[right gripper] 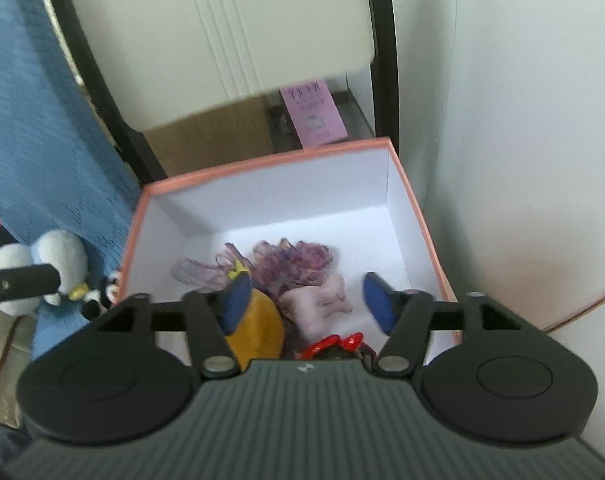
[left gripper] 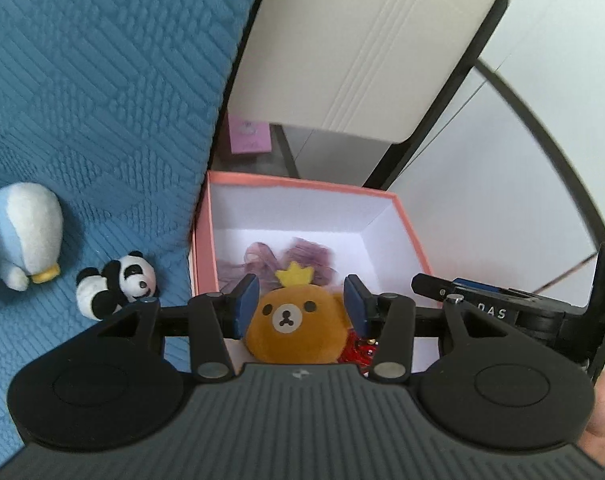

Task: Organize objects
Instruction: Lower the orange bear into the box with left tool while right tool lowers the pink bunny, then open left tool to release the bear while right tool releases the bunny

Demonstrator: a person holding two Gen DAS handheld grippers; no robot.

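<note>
Blue quilted bedding (left gripper: 102,80) filled the left side, with a pink-rimmed white box (left gripper: 302,182) set against its edge and a pale chair (left gripper: 362,40) behind. Over the box, the left gripper (left gripper: 298,304) was clamped on a brown bear plush (left gripper: 294,328) with a yellow crown, its blue pads pressing both sides of the head. Beside it, the right gripper (right gripper: 306,304) hung above the box with jaws apart and nothing held; a pink plush (right gripper: 318,304) and purple ribbons (right gripper: 286,260) lay inside. A panda plush (left gripper: 118,284) and a blue-and-white plush (left gripper: 22,236) lay on the bedding.
</note>
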